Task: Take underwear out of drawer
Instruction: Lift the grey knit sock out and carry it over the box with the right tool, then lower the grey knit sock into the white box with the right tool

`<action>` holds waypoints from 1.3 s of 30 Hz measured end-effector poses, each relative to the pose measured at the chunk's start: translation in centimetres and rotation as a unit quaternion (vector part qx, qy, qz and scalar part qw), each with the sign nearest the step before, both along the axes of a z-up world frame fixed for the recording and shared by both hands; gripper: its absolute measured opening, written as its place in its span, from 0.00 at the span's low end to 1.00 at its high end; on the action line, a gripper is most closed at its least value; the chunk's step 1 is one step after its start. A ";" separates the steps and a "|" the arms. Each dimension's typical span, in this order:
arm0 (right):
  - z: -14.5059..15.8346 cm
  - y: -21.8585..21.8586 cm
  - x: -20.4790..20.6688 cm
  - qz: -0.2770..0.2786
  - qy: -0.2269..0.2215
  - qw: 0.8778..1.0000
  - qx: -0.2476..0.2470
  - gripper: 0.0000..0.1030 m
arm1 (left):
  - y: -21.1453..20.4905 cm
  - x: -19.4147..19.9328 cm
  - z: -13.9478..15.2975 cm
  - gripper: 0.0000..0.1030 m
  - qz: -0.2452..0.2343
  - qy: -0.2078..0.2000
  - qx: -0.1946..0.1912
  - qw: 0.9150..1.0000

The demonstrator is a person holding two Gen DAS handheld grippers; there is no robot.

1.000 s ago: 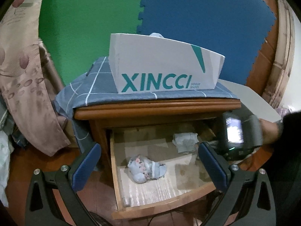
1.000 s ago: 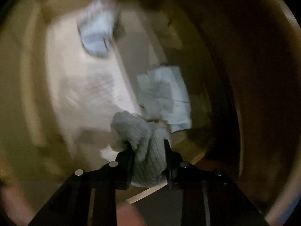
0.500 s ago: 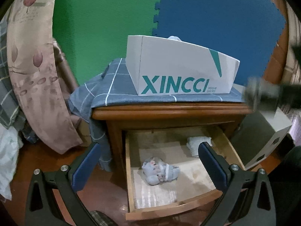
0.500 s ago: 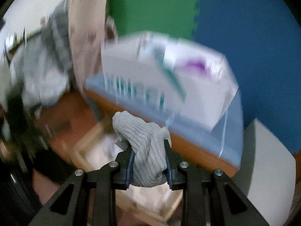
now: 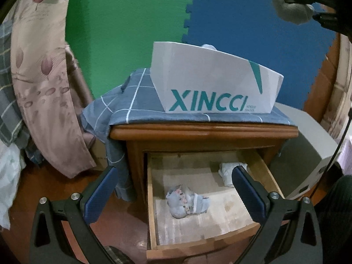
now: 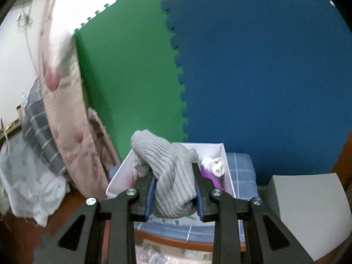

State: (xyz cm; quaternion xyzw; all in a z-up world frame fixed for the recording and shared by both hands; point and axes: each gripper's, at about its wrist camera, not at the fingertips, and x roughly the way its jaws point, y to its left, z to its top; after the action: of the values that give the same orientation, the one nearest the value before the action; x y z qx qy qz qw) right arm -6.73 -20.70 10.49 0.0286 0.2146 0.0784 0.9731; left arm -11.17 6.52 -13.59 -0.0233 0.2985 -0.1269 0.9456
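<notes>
My right gripper point(image 6: 173, 189) is shut on a grey ribbed rolled underwear point(image 6: 171, 176) and holds it high over the white XINCCI box point(image 6: 226, 167); it also shows in the left wrist view point(image 5: 290, 8). The wooden drawer point(image 5: 151, 198) of the nightstand stands open. In it lie a light blue patterned bundle point(image 5: 187, 202) and a white folded piece point(image 5: 228, 171). My left gripper point(image 5: 173, 189) is open and empty in front of the drawer. The box point(image 5: 211, 88) holds white and purple items point(image 6: 215, 165).
A blue checked cloth point(image 5: 136, 101) covers the nightstand top. A pink floral quilt point(image 5: 39, 83) hangs at the left. A grey box point(image 5: 308, 154) stands right of the nightstand. Green and blue foam mats point(image 5: 242, 22) cover the wall behind.
My right gripper lifted the grey underwear out of the drawer and up above the XINCCI box. The left gripper shifted slightly left and stayed open.
</notes>
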 end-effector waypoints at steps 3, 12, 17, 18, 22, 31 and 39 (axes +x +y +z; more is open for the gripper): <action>1.5 0.4 0.6 -0.033 -0.009 0.999 -0.015 0.30 | 0.4 0.1 0.1 0.99 0.004 0.003 -0.013 1.000; 3.0 1.9 1.9 -0.069 -0.020 0.996 -0.044 0.33 | 0.0 -0.2 0.2 0.99 -0.007 -0.001 -0.009 1.000; 3.0 2.7 2.5 -0.063 -0.030 0.996 -0.054 0.32 | 0.2 -0.2 0.3 0.99 -0.006 -0.002 -0.013 1.000; 2.9 2.9 2.8 -0.061 -0.031 0.996 -0.056 0.32 | 0.3 -0.2 0.3 0.99 -0.005 0.000 -0.013 1.000; 2.2 3.2 5.2 -0.061 -0.025 0.996 -0.068 0.31 | 0.2 -0.2 0.4 0.99 -0.007 0.002 -0.014 1.000; -1.3 3.6 9.5 -0.073 0.005 0.993 -0.097 0.31 | 0.3 0.1 0.2 0.99 -0.009 0.014 -0.026 1.000; -4.7 4.3 13.6 -0.062 0.049 0.993 -0.089 0.31 | 0.6 0.3 0.1 0.99 -0.010 0.028 -0.050 0.998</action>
State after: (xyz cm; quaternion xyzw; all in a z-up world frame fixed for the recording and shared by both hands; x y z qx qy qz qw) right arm 6.83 -16.40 5.79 -0.0412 0.2664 -0.0035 0.9630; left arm -10.83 7.15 -13.48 -0.0709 0.3187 -0.1502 0.9332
